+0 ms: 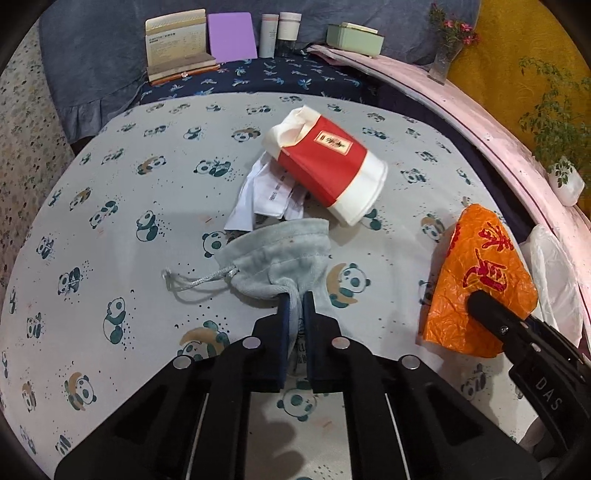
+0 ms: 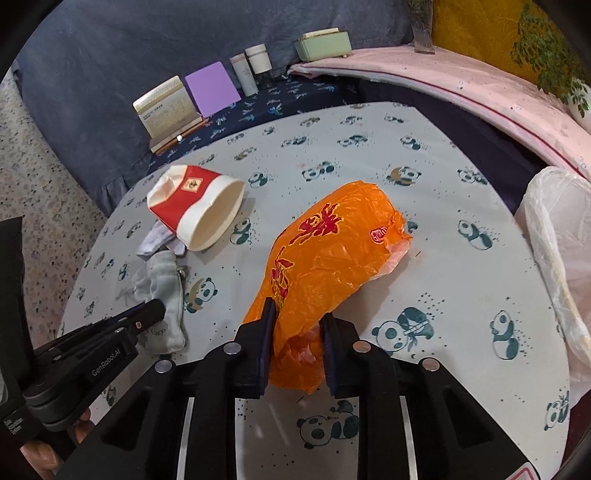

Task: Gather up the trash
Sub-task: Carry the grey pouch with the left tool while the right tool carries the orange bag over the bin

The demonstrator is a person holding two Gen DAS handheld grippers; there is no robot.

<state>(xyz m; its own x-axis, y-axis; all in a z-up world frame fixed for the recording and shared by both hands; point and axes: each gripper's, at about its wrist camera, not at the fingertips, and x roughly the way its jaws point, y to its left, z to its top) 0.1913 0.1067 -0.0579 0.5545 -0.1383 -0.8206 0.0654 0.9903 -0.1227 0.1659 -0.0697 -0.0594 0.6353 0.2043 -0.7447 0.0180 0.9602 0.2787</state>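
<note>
My left gripper (image 1: 295, 301) is shut on the near edge of a pale blue drawstring pouch (image 1: 280, 258), which lies on the panda-print table (image 1: 129, 258). My right gripper (image 2: 299, 317) is shut on the near end of a crumpled orange plastic bag (image 2: 332, 254) with red characters; the bag also shows in the left wrist view (image 1: 476, 273). A crushed red-and-white paper cup (image 1: 325, 166) lies on its side beyond the pouch, over crumpled white paper (image 1: 262, 195). The cup (image 2: 195, 206) and pouch (image 2: 162, 291) lie left of the orange bag in the right wrist view.
A white plastic bag (image 2: 557, 258) hangs at the table's right edge. At the back stand a calendar card (image 1: 177, 42), a purple board (image 1: 231, 37), two jars (image 1: 280, 33) and a green box (image 1: 354, 38). A pink ledge (image 1: 461, 110) with plants runs along the right.
</note>
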